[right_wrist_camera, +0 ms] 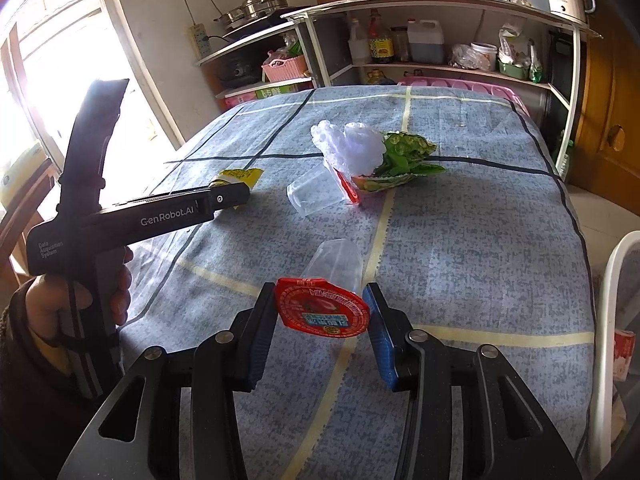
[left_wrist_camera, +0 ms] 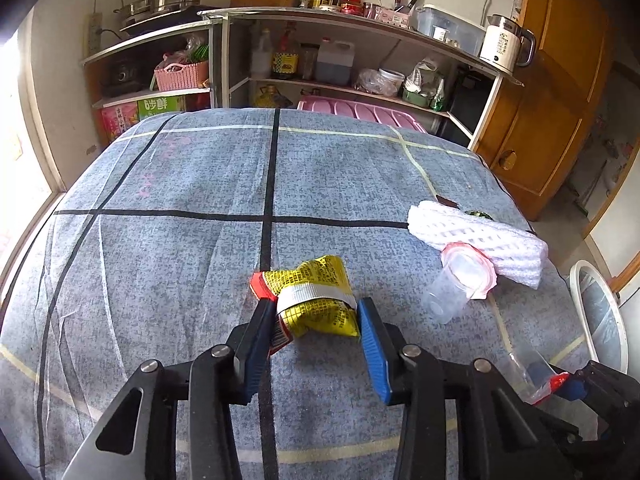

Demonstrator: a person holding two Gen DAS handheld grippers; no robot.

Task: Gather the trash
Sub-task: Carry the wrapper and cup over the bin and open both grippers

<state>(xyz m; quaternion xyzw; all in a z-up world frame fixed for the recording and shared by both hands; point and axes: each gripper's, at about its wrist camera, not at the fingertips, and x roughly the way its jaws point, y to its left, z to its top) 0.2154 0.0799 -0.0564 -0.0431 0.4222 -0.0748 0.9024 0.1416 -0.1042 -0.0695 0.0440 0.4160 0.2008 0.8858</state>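
Grippers both pinch trash near the table's front edge, left gripper (left_wrist_camera: 316, 316) on the yellow snack wrapper (left_wrist_camera: 316, 300), right gripper (right_wrist_camera: 320, 316) on the red-lidded jelly cup (right_wrist_camera: 328, 292), so squeeze gently and lift straight up.

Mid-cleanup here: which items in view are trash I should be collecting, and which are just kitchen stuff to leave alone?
Trash: yellow wrapper, red-lidded cup, second clear cup, white foam netting, green wrapper.
Leave: kettle, pink basket, steel pots.
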